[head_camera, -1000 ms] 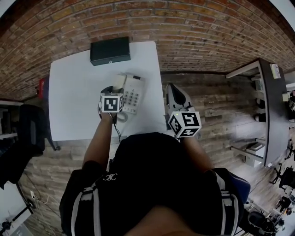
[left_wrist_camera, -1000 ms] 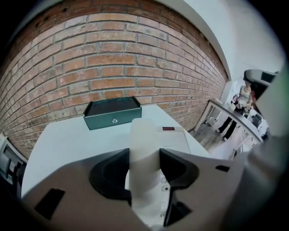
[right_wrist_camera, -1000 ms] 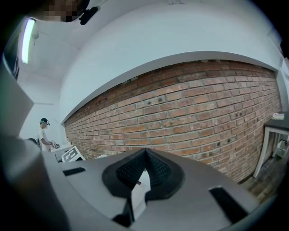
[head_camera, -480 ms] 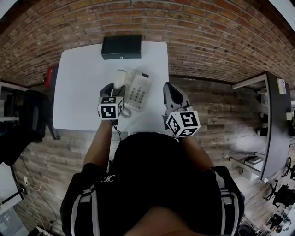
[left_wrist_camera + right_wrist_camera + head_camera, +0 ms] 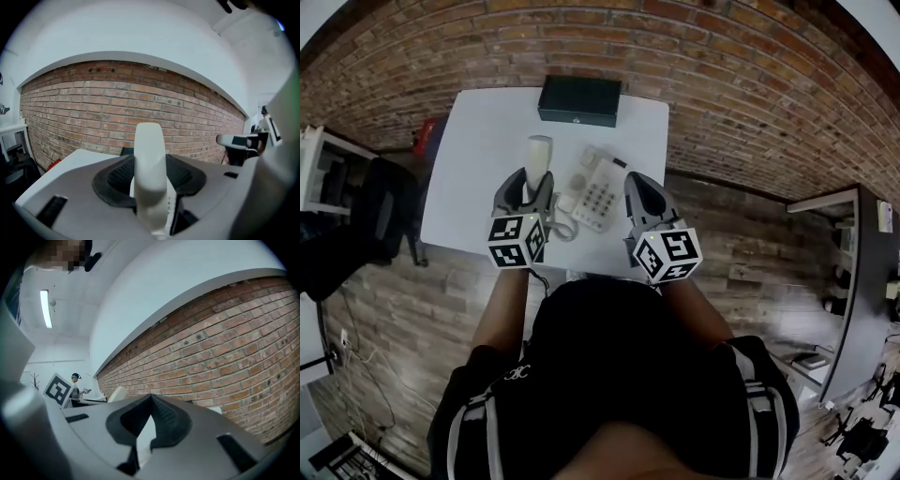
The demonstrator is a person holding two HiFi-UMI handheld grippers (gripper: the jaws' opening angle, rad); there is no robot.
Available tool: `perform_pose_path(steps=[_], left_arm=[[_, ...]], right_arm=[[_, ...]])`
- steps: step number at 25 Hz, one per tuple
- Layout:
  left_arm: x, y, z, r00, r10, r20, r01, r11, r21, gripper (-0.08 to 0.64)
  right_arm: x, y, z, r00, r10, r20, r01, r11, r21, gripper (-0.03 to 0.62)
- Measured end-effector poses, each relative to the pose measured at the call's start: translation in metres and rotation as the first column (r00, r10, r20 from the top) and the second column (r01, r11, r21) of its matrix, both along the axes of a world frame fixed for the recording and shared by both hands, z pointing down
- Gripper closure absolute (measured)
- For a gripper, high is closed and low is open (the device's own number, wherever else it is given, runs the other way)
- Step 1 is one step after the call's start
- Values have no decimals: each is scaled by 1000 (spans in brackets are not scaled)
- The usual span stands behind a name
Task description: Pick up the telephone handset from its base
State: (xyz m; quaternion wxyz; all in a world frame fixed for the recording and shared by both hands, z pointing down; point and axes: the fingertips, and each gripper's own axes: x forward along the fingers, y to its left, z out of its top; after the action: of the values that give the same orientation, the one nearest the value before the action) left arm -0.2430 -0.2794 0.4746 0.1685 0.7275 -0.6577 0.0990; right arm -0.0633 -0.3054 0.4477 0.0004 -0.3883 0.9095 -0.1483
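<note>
The left half of the white table [image 5: 473, 187] lies bare, so a gripper can come in there over the near edge. At the far edge a black box [image 5: 578, 100] sits close to the brick wall [image 5: 722, 84] and closes off that way. The telephone base [image 5: 598, 192] fills the right-centre, and the right gripper [image 5: 639, 192] (jaws together) crowds the narrow strip between the base and the table's right edge. The left gripper [image 5: 525, 192] holds the handset [image 5: 538, 155] upright just left of the base. Its coiled cord [image 5: 559, 225] loops across the near gap between the two grippers. A dark chair [image 5: 380, 220] stands off the table's left side.
</note>
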Motion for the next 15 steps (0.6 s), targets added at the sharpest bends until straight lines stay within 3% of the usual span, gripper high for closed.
perform_pose_path(steps=[5, 15], left_arm=[[-8, 24, -31, 999, -29, -26, 31, 995, 91, 354], [-25, 56, -50, 993, -97, -66, 105, 984, 143, 353]], right_arm=[[-28, 4, -8, 997, -70, -7, 70, 997, 25, 595], [-41, -4, -18, 1000, -25, -10, 26, 997, 67, 595]])
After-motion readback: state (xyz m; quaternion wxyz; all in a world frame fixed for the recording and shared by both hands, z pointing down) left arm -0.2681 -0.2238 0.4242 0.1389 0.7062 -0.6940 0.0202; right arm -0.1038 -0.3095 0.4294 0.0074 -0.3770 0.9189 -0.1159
